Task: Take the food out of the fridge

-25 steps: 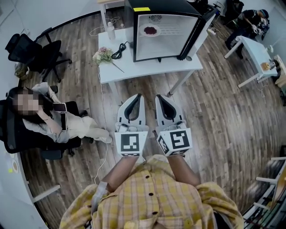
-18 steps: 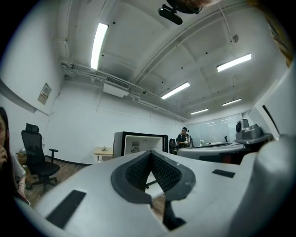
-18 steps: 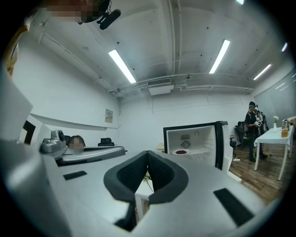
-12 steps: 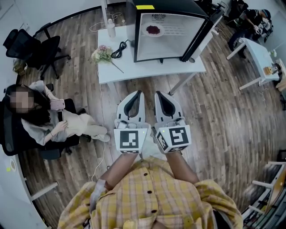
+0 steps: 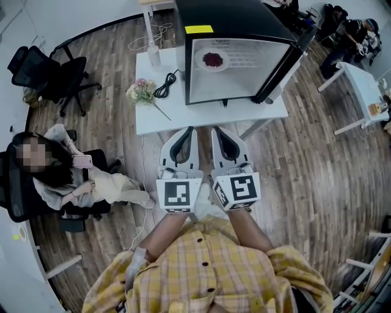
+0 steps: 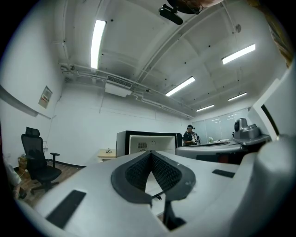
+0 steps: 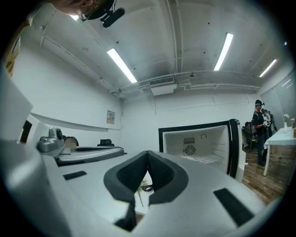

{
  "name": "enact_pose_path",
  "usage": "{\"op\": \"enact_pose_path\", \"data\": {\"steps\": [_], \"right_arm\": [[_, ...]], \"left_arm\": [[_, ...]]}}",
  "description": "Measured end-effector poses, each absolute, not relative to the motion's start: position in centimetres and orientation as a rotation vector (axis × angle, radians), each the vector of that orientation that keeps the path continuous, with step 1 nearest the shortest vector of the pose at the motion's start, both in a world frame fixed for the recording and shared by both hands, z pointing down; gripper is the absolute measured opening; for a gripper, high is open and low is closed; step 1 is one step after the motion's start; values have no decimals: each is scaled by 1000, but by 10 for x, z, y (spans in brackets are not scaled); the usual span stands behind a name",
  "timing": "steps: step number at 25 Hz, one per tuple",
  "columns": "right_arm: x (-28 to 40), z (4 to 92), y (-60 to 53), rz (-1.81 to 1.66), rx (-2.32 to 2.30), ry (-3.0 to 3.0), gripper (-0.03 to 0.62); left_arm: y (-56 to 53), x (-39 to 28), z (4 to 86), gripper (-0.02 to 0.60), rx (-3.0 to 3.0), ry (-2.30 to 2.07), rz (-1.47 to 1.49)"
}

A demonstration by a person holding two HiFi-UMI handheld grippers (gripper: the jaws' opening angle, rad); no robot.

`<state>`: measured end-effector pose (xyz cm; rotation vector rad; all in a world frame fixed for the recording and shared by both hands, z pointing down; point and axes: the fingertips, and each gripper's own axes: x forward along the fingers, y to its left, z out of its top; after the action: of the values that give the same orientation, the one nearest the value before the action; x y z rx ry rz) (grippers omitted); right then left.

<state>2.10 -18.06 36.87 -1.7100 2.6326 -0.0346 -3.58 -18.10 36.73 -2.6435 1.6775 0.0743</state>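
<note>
You are holding the left gripper and right gripper side by side, jaws closed and empty, tips appearing at the white table's near edge; the red food is sitting inside the open fridge, with bare wooden floor lying either side

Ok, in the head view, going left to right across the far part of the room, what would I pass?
Black office chair → bunch of flowers → fridge → white side table.
</note>
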Motion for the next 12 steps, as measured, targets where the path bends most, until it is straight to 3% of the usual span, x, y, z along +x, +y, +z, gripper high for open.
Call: {"op": "enact_pose_path", "data": {"steps": [12], "right_arm": [[54, 373, -255, -60, -1684, 2655, 8]], "left_arm": [[-258, -2, 368, 8, -2627, 1716, 56]]}}
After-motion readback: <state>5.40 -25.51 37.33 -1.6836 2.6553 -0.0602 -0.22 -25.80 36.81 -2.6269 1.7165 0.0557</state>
